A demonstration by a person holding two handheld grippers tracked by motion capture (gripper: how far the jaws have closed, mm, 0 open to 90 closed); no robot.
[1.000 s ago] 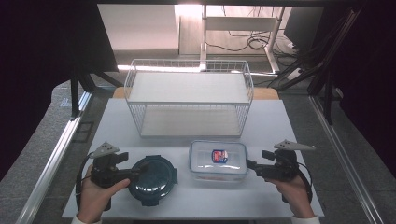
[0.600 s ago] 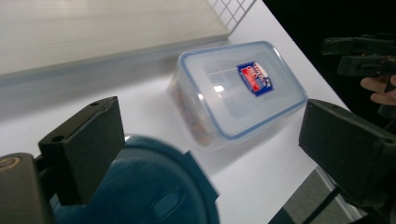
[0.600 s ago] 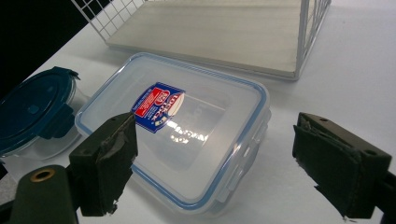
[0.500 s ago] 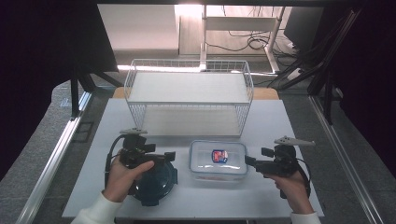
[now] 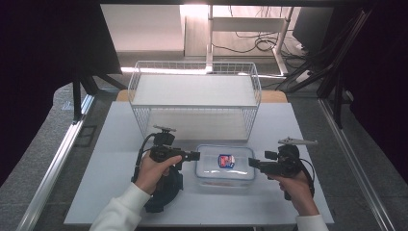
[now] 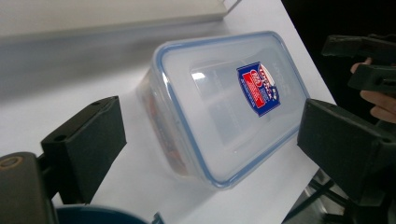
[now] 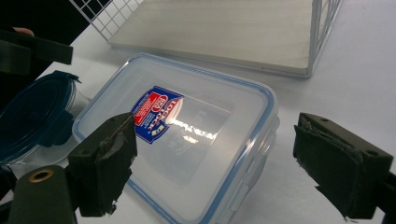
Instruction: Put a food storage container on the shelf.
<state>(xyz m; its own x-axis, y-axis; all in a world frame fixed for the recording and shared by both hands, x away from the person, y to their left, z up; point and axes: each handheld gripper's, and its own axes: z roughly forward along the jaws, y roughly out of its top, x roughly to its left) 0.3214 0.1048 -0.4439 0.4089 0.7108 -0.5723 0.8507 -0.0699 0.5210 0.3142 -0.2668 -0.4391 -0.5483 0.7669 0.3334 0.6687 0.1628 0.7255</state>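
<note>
High view: both grippers, left [image 5: 196, 155] and right [image 5: 251, 162], spread wide, flanking clear box [image 5: 225, 166]; neither touching.

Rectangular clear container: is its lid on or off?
On. The rectangular clear container has its blue-rimmed lid seated flat across the top, sticker upward, flush all round; whether the latches are clipped cannot be told.

The person's left hand [image 5: 151, 169] covers most of the round blue container [image 5: 163, 190]. In the left gripper view the bottom edge cuts it to a sliver. The print on the clear box's label [image 5: 225, 160] is too small to read.
</note>
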